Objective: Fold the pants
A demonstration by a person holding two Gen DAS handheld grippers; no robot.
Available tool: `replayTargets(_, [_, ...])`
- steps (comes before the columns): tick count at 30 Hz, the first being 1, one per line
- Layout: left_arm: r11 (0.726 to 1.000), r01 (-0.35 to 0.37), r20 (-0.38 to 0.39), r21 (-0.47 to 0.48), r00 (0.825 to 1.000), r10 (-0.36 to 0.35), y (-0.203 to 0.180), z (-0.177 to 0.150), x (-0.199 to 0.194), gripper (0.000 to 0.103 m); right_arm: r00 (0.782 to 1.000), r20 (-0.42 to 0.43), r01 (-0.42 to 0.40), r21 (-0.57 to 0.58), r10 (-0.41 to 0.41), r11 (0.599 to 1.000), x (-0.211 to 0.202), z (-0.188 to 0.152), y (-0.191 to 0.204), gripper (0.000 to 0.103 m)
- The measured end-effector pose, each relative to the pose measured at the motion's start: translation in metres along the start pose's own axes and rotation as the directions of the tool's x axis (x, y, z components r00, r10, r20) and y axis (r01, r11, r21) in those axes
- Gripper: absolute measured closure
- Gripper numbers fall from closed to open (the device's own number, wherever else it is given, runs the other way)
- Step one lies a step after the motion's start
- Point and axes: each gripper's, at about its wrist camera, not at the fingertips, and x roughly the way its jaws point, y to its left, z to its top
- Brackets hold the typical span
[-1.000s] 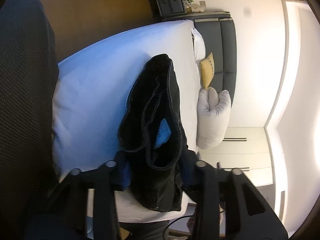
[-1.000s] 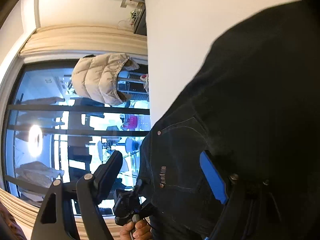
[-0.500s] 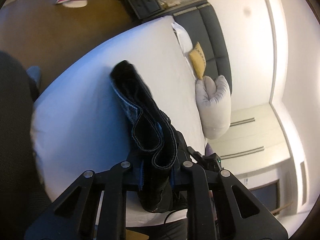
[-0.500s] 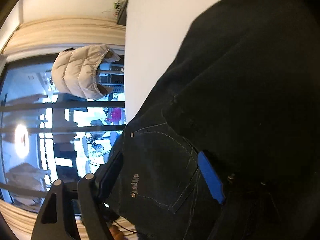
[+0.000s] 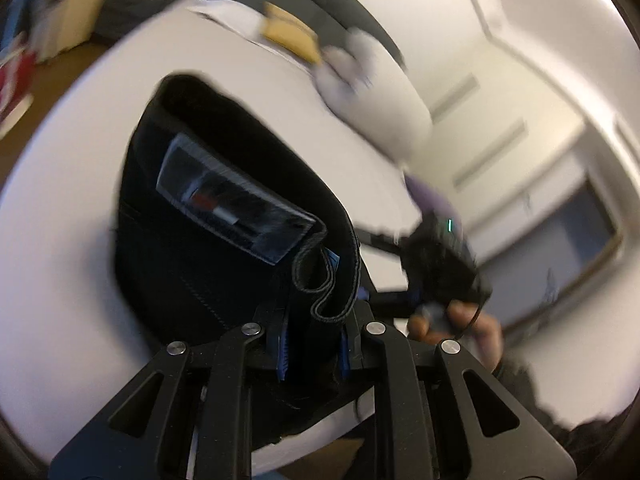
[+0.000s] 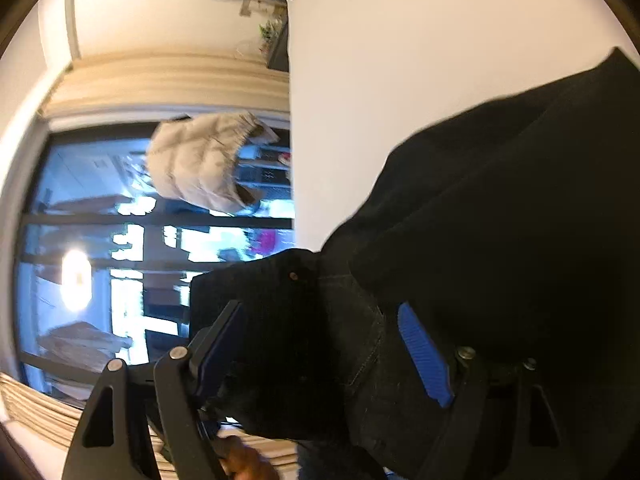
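Bare bed (image 5: 80,208) left of pants (image 5: 224,216)

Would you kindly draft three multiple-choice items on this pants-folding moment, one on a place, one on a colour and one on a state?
1. Where do the pants lie?
A. on a wooden floor
B. on a white bed
C. inside a drawer

2. What colour are the pads on the right gripper?
A. blue
B. red
C. yellow

3. How does the left gripper stand?
A. wide open, nothing between its pads
B. out of view
C. shut on the pants

Answers:
1. B, the dark cloth is spread over the white bed in the left wrist view.
2. A, a ribbed blue pad shows against the black fabric.
3. C, its two fingers pinch folded layers of waistband between them, while the right gripper's jaws stand wide with cloth between.
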Motion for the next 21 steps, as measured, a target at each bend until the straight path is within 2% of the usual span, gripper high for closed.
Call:
replayTargets(3, [0.992, -0.022, -0.085, 0.124, 0.996, 0.032, -0.031, -0.008, 0.052, 0.087, 1.0, 0.004, -0.005, -0.01, 0.005, 1.0, -0.019, 0.004, -0.004, 0.019])
replayTargets(6, [0.981, -0.019, -0.175, 0.193, 0.983, 0.053, -0.052, -0.033, 0.085, 0.087, 1.0, -0.021, -0.02, -0.062, 0.019, 0.998, -0.03, 0.002, -0.001, 0.018])
replayTargets(9, [0.969, -0.031, -0.209, 0.247, 0.974, 0.084, -0.064, -0.047, 0.098, 0.087, 0.998, -0.056, -0.003, -0.092, -0.002, 0.996, -0.026, -0.001, -0.001, 0.017])
replayTargets(12, [0.957, -0.053, -0.211, 0.286, 0.97, 0.117, -0.075, -0.049, 0.104, 0.087, 0.996, -0.085, 0.031, -0.112, -0.041, 0.993, -0.017, -0.005, -0.001, 0.017])
replayTargets(13, [0.951, -0.063, -0.209, 0.303, 0.969, 0.131, -0.079, -0.051, 0.106, 0.087, 0.995, -0.088, 0.042, -0.125, -0.053, 0.991, -0.013, -0.008, 0.0, 0.02])
replayTargets(15, [0.939, -0.079, -0.211, 0.335, 0.965, 0.157, -0.089, -0.055, 0.11, 0.087, 0.993, -0.09, 0.058, -0.152, -0.072, 0.987, -0.016, -0.01, -0.001, 0.031])
replayTargets(17, [0.93, -0.088, -0.218, 0.357, 0.96, 0.174, -0.096, -0.059, 0.117, 0.087, 0.985, -0.088, 0.128, -0.202, -0.148, 0.971, -0.013, -0.014, 0.005, 0.048])
replayTargets(21, [0.914, -0.085, -0.231, 0.396, 0.954, 0.189, -0.112, -0.066, 0.128, 0.087, 0.972, -0.067, 0.207, -0.216, -0.226, 0.954, -0.024, -0.011, 0.001, 0.069])
